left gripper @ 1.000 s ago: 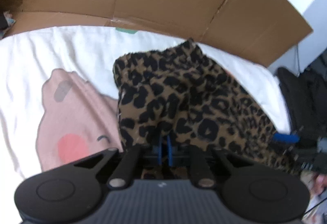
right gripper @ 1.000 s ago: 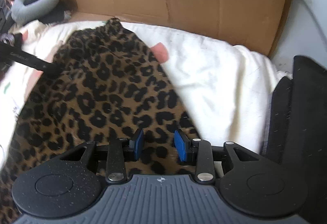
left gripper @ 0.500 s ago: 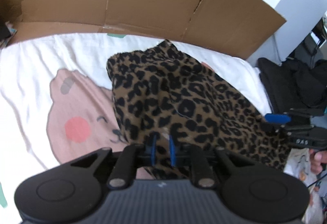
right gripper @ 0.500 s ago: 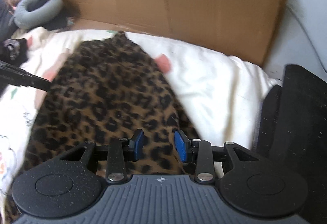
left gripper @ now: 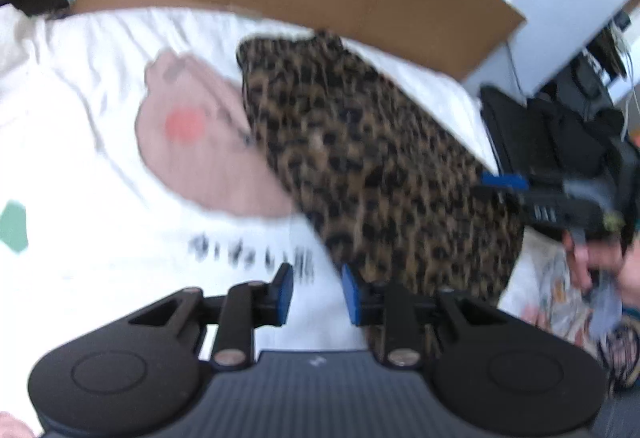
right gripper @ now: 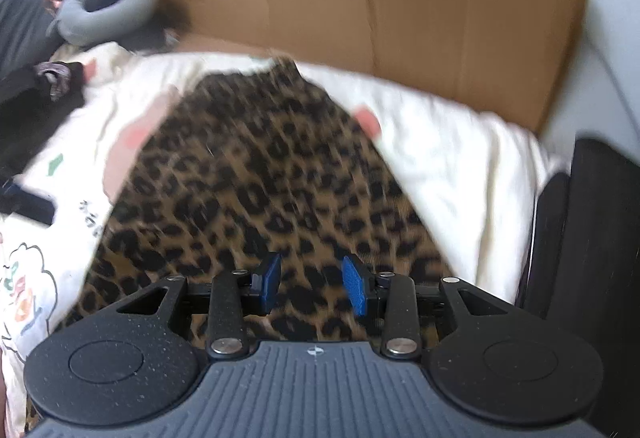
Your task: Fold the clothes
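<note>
A leopard-print garment (left gripper: 360, 158) lies spread on the white printed sheet (left gripper: 100, 142), running from the cardboard wall toward the near right. My left gripper (left gripper: 316, 294) is open above the sheet, just left of the garment's near edge, with nothing between its blue pads. In the right wrist view the same leopard-print garment (right gripper: 260, 178) fills the middle. My right gripper (right gripper: 310, 286) is open low over its near end, and the fabric shows beneath the gap. The right gripper's blue pad (left gripper: 504, 180) and the hand holding it (left gripper: 592, 258) appear at the garment's right edge.
A brown cardboard wall (right gripper: 360, 6) stands behind the bed. A black bag (right gripper: 592, 238) sits at the right edge. A grey neck pillow (right gripper: 108, 14) and dark clothes (right gripper: 36, 106) lie at the far left. The sheet carries a pink cartoon print (left gripper: 192, 142).
My left gripper has opened and let go of the leopard garment, then drawn back and to the left. The garment has dropped flat onto the sheet. The right gripper stays open and has pulled back slightly.
</note>
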Demonstrator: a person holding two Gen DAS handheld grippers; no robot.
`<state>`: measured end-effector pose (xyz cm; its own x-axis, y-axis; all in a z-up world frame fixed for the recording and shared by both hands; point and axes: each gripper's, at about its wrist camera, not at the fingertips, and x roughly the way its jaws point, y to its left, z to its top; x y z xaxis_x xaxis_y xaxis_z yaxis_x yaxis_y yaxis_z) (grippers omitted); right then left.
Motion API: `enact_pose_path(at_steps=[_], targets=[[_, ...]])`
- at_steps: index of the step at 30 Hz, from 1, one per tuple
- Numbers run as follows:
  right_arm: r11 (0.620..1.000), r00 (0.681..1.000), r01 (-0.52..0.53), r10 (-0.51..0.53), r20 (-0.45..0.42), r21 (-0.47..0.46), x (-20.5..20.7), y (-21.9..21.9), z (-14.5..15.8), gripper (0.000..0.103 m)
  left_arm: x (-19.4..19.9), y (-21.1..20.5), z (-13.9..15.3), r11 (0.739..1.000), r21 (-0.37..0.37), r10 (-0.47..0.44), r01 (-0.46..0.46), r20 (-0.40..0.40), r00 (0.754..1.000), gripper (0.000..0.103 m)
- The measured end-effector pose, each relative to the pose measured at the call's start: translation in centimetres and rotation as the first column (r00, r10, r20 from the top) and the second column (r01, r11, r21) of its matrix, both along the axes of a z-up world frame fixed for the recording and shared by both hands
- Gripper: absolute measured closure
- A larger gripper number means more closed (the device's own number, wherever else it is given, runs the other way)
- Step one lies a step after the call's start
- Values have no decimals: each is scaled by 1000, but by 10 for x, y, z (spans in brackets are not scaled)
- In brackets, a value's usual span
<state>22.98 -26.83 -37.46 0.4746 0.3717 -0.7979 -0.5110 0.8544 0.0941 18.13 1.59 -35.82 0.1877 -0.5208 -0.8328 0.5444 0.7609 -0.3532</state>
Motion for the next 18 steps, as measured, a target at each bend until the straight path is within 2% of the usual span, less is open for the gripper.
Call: enact_pose_path(at_steps=[4,8,13,18], targets=[[998,1000,23,-23,-9,-53,8,-12,-13,62,-16,14,-11,1000,6,-29,29,-50,998,75],[991,997,73,-76,-22,-114,17,-27,-21,62,-26,22,-15,998,12,-62,63,-59,996,75],[987,996,82,-88,-34,-139,15,-37,-24,62,-38,24,-14,995,19,-96,98,-57,994,75],[986,994,92,-99,-42,-139,10,-40,-13,62,-54,22,-14,990,16,-141,142,-57,988,75]])
